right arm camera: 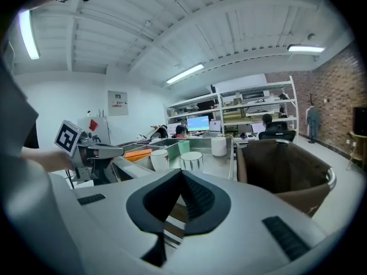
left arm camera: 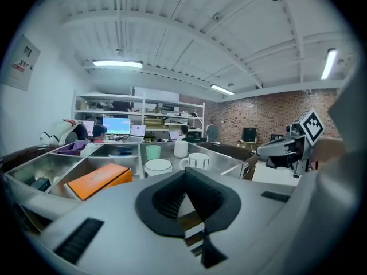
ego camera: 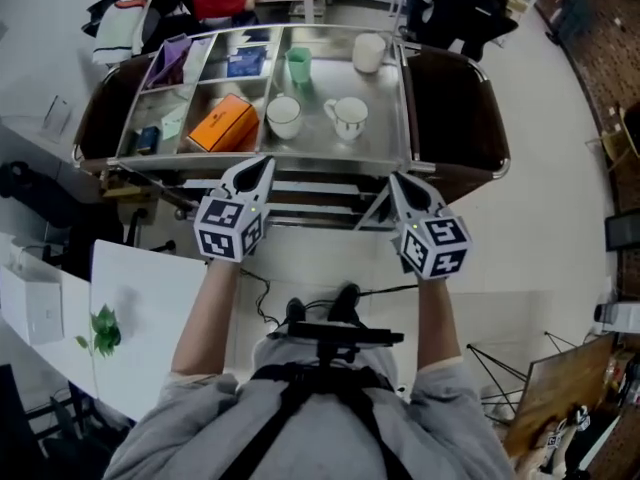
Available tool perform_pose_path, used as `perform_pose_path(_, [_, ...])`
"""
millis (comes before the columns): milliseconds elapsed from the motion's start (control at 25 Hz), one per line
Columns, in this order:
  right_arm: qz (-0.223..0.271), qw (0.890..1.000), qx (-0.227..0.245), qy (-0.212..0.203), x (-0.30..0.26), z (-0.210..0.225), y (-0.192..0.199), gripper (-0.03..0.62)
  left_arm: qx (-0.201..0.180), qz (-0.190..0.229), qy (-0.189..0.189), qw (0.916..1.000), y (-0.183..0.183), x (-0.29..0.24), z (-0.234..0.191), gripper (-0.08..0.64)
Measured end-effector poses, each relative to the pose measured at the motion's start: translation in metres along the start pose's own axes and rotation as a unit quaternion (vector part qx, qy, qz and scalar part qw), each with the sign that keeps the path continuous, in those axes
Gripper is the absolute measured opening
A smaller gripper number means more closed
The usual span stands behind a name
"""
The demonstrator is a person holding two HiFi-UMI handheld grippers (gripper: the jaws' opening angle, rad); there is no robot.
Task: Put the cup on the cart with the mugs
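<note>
- My left tool (ego camera: 266, 161) and right tool (ego camera: 393, 178) are both closed on nothing, just short of the cart (ego camera: 385, 133).
- Reaching in with the jaws closed, I could knock over the white mug (ego camera: 283, 116) or the striped mug (ego camera: 349, 116) at the front.
- The green cup (ego camera: 298, 65) already stands on the cart, just behind the mugs. Pinched at its rim, it might tip.
- Count: two tools, two mugs, one green cup, one white cup (ego camera: 368, 52), one orange box (ego camera: 223, 123).
</note>
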State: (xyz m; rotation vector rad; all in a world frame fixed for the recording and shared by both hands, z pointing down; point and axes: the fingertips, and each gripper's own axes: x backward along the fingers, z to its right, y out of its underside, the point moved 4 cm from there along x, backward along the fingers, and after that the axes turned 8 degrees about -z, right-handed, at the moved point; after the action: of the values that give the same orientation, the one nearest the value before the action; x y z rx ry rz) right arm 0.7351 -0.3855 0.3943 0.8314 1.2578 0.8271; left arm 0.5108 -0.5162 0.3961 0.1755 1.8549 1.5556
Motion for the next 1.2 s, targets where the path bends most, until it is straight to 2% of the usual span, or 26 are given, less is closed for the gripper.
perform_pose_path(240, [-0.004, 0.999, -0.028, 0.022, 0.010, -0.017, 0.028, -0.008, 0.018, -0.017, -0.011, 0.9996, 0.049, 0.037, -0.021, 0.000])
perform_pose_path(400, [-0.012, 0.999, -0.023, 0.029, 0.015, -0.039, 0.045, -0.006, 0.032, -0.022, -0.013, 0.9992, 0.070, 0.055, -0.028, 0.000])
perform_pose_path(760, [-0.018, 0.999, -0.024, 0.039, 0.016, -0.059, 0.059, -0.006, 0.030, -0.022, -0.013, 0.9992, 0.087, 0.079, -0.046, 0.000])
perform_pose_path(1200, [-0.019, 0.999, -0.009, 0.038, 0.021, -0.070, 0.055, -0.006, 0.021, -0.017, -0.001, 0.9996, 0.091, 0.090, -0.034, 0.000])
